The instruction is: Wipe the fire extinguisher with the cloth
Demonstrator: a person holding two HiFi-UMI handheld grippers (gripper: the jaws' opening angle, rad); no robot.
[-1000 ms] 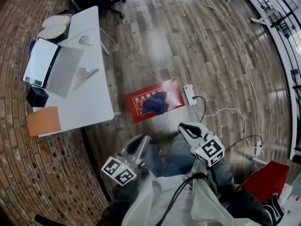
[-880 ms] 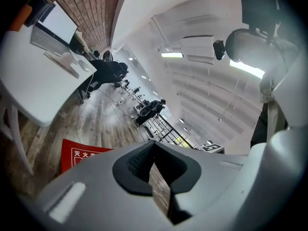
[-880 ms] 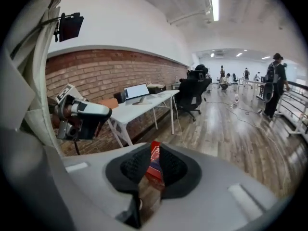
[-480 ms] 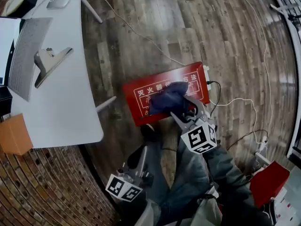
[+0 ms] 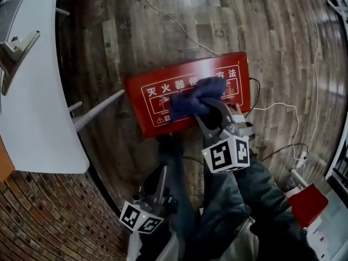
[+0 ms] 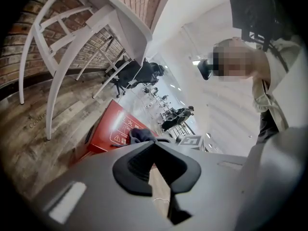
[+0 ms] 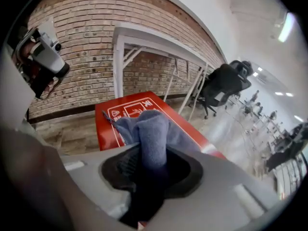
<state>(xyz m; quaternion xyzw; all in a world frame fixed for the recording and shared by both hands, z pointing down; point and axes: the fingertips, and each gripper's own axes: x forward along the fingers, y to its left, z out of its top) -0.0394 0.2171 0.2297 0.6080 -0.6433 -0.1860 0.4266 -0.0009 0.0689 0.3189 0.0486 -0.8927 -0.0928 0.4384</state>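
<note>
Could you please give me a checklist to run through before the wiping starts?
1. Cloth between the right tool's jaws, which have just been closing: ok.
2. Grip will hold through a wipe: cannot tell.
3. Cloth rests on the red box: ok.
4. Box lies flat on the floor: ok.
5. Left tool shut, empty, clear of the box: ok.

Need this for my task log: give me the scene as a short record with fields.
surface: wooden floor
target: red fire extinguisher box, lying flat on the floor
cloth: blue cloth, bunched on the box
right tool: jaws have just been closing, pinching a cloth fold
left tool: shut, empty, apart from the box
nearby: white table
</note>
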